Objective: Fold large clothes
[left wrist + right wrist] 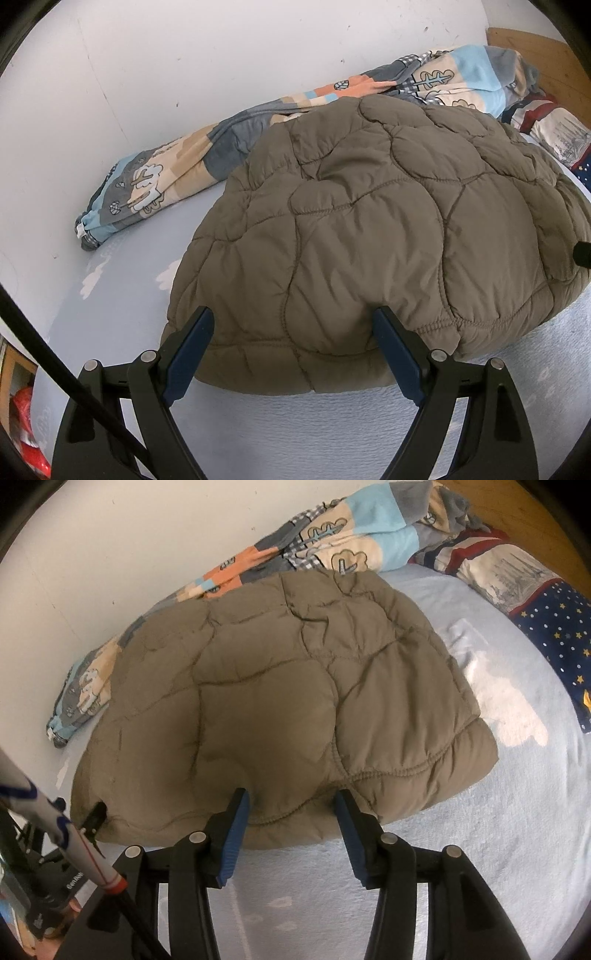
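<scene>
Olive-brown quilted puffer jacket (369,229) is lying folded on the pale blue bedsheet (122,302); left gripper (295,325) and right gripper (291,805) are both straddling its near hem, jaws standing apart, pads resting against puffed fabric without clamping it

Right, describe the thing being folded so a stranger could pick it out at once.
Start at the bed with the pale blue sheet against the white wall. In the middle of it lies the jacket, a puffy bundle. It is plain olive-brown with curved quilting seams, unlike the patterned duvet bunched behind it and the starry pillow to its right.
</scene>
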### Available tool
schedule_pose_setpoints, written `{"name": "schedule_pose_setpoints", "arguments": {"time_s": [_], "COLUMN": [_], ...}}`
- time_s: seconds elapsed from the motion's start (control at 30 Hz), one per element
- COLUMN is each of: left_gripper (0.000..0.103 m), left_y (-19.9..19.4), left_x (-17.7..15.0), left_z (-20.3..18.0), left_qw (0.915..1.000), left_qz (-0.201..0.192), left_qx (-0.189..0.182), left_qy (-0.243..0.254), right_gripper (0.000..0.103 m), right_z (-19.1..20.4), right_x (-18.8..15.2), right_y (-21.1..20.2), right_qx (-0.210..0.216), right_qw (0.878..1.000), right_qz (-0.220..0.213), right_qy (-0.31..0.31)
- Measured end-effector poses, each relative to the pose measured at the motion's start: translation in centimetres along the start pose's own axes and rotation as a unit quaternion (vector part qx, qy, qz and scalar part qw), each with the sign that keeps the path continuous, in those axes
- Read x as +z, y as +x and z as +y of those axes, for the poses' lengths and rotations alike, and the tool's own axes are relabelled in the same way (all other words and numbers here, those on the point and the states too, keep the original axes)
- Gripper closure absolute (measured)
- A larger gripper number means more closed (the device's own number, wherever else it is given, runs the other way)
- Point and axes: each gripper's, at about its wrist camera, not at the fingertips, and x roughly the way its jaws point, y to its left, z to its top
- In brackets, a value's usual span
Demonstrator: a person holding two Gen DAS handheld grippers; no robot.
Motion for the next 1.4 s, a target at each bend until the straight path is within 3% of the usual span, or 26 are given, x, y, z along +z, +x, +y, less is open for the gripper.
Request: {"name": "schedule_pose_setpoints", "arguments": {"time_s": [0.57,0.67,0.8,0.93,1.07,1.17,1.27,1.4], "left_gripper": [0.016,0.016,0.016,0.016,0.016,0.016,0.016,0.016], "left_y": [-0.1,-0.2,-0.3,1.1,3.1,4.1,4.8,6.0], "left_x": [0.2,0.6,0.8,-0.5,-3.2,-5.2,-6.7,-8.5], "left_z": [0.2,1.6,5.5,10.5,15.1,17.1,17.9,18.2], "left_qw": [1.0000,0.9986,0.9882,0.9590,0.9007,0.8604,0.8290,0.7845], "left_qz": [0.005,0.023,0.047,0.092,0.137,0.155,0.161,0.168], "left_qx": [-0.003,-0.030,-0.073,-0.108,-0.167,-0.185,-0.200,-0.237], "left_qy": [0.001,-0.035,-0.126,-0.245,-0.377,-0.449,-0.497,-0.548], "right_gripper": [0.043,0.043,0.040,0.034,0.031,0.030,0.030,0.029], "right_z": [-0.1,-0.6,-2.9,-7.6,-12.7,-15.3,-16.6,-16.9], "right_x": [-0.3,0.1,1.0,1.3,0.3,-1.1,-1.8,-1.9], "right_y": [1.2,0.5,-1.5,-3.2,-3.2,-2.5,-2.1,-1.8], "right_qx": [0.000,0.011,0.021,0.025,0.039,0.069,0.094,0.103], "right_qw": [1.000,1.000,0.998,0.988,0.963,0.940,0.924,0.917], "right_qz": [0.021,0.021,-0.004,-0.023,-0.014,-0.001,0.001,-0.008], "right_qy": [-0.002,0.015,0.060,0.153,0.266,0.335,0.371,0.386]}}
